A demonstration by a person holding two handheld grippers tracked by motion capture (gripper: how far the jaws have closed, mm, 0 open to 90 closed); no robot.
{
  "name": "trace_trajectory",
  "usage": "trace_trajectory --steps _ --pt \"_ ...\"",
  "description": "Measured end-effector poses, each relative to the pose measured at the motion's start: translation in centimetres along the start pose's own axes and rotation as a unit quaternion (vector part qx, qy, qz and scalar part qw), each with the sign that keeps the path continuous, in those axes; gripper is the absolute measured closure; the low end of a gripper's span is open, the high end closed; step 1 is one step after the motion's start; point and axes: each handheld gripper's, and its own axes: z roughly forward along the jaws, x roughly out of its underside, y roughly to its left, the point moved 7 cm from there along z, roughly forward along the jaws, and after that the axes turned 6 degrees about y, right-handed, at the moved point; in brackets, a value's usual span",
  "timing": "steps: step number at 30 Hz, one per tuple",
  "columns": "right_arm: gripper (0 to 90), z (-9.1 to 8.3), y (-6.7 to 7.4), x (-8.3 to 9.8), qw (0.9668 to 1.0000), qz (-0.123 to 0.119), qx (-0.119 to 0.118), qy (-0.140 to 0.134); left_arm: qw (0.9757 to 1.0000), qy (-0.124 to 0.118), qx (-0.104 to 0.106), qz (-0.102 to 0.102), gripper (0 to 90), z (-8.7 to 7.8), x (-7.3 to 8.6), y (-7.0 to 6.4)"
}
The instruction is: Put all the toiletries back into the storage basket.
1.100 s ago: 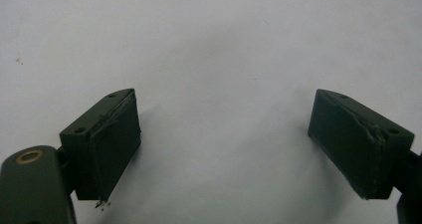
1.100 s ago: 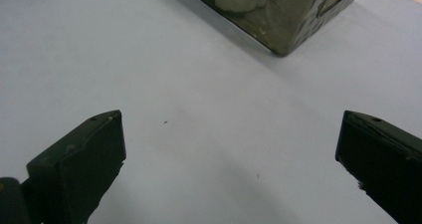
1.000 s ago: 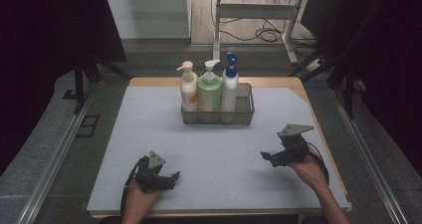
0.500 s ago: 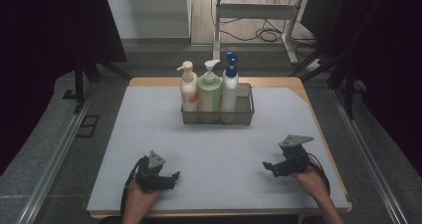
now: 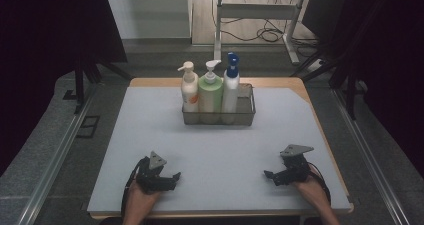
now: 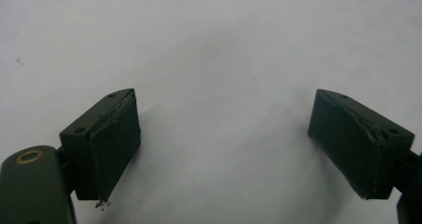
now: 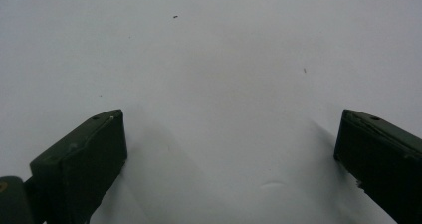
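Both your left gripper and right gripper gape empty at the tabletop's near edge; a rushed reach could topple the pump bottles in their wire basket.

Your high view looks forward and down over the whole tabletop; both gripper views face that same pale tabletop from close above

Lab: dark curtains, floor cables
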Motion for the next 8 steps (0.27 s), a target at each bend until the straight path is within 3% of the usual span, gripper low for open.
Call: trace_trajectory --steps 8 --pt "0.0 0.04 0.03 0.07 1.0 0.0 0.003 -0.002 1.0 0.001 0.001 0.0 12.6 0.01 0.0 0.0"
